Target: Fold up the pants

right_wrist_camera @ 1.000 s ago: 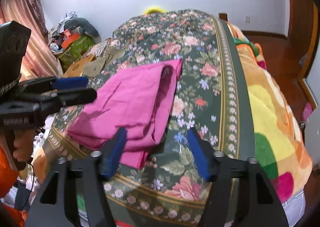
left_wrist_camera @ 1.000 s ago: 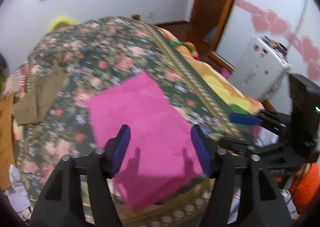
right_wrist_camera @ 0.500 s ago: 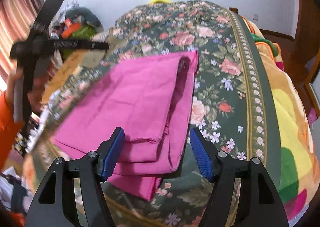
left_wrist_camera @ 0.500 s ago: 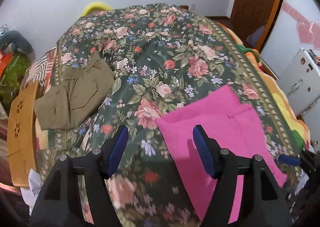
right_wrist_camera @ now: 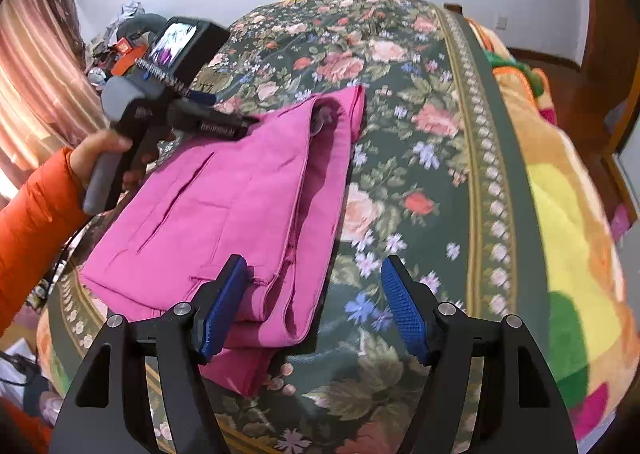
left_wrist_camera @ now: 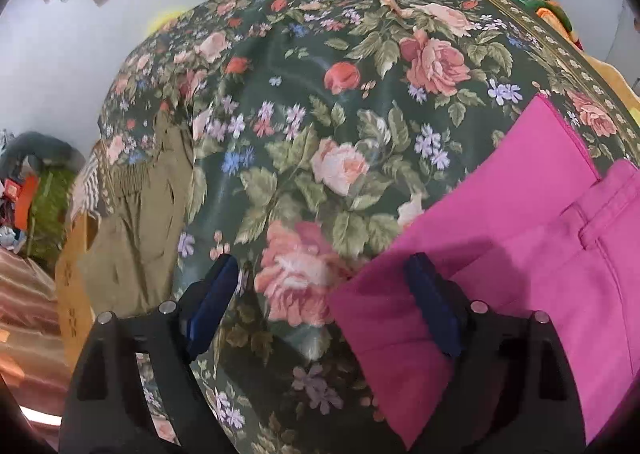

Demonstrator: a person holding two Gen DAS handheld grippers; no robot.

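Observation:
Folded pink pants (right_wrist_camera: 240, 206) lie on the floral bedspread (right_wrist_camera: 420, 158) near the bed's front edge. In the left wrist view the pants (left_wrist_camera: 520, 238) fill the lower right. My left gripper (left_wrist_camera: 324, 310) is open and empty, low over the pants' left corner, its right finger over the pink cloth. It also shows in the right wrist view (right_wrist_camera: 224, 114) at the pants' far left edge, held by a hand in an orange sleeve. My right gripper (right_wrist_camera: 316, 306) is open and empty, above the pants' near right edge.
Olive-brown pants (left_wrist_camera: 140, 222) lie at the bed's left side by a wooden board (left_wrist_camera: 72, 294). A bright blanket (right_wrist_camera: 568, 238) hangs on the bed's right side. Clutter (right_wrist_camera: 124, 42) sits by the curtain at the left.
My left gripper has swung left and come down to the pants' left corner. My right gripper has moved slightly closer over the pants' near right edge. The pants lie as before.

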